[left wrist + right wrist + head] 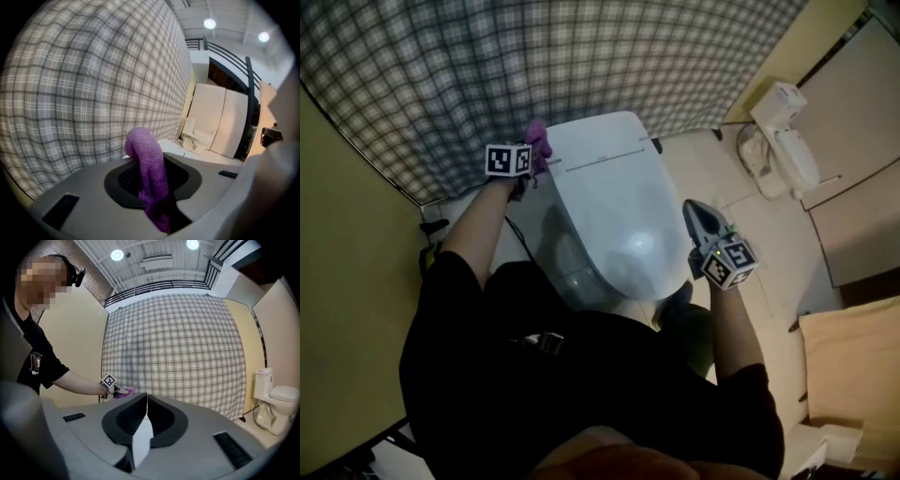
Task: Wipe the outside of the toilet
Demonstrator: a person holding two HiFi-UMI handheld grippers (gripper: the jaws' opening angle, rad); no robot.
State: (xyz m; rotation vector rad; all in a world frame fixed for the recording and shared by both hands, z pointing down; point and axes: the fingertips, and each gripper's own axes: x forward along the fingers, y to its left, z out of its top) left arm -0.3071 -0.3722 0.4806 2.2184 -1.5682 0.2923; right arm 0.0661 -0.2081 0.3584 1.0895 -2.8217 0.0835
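The white toilet (609,211) stands with its lid down against the plaid curtain. At the toilet's back left corner, my left gripper (525,161) is shut on a purple cloth (538,141). In the left gripper view the cloth (151,176) bulges out past the jaws of the left gripper (149,161), with a strip of the toilet's white top (172,146) just beyond. My right gripper (701,223) hovers by the toilet's front right side, shut and holding nothing. The right gripper view shows the right gripper's (146,399) tips together, with the left gripper (108,380) and the cloth (124,390) in the distance.
A plaid curtain (534,66) hangs close behind the toilet. A second toilet (780,141) stands at the far right by a beige partition (853,122). A yellow wall (347,281) closes in the left side. The person's black clothing (581,394) fills the foreground.
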